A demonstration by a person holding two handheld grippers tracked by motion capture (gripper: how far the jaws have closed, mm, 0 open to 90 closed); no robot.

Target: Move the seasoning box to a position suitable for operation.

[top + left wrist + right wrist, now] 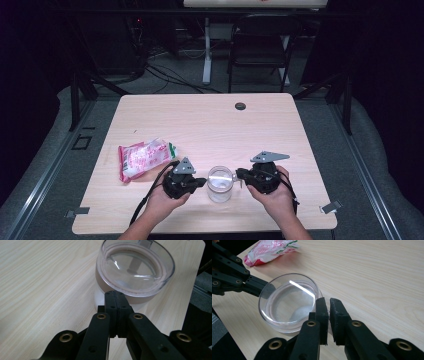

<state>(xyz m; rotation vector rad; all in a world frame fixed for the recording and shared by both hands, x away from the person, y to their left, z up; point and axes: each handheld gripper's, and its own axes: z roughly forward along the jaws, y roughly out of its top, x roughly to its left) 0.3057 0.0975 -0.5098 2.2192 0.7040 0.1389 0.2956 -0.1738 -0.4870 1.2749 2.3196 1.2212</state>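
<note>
A clear glass mug with a side handle stands upright near the front edge of the worktop, a little white powder lying at its bottom.

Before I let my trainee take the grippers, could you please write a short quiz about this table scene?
1. True or false: the pink packet lies beside the right gripper.
2. What stands between the two grippers? A) a clear lidded jar B) a metal bowl C) a green bottle
3. How do the jaws of the left gripper stand?

Key:
1. False. The pink packet lies on the table on the left gripper's side, away from the right gripper.
2. A.
3. Shut, with the tips at the jar's side.
</note>
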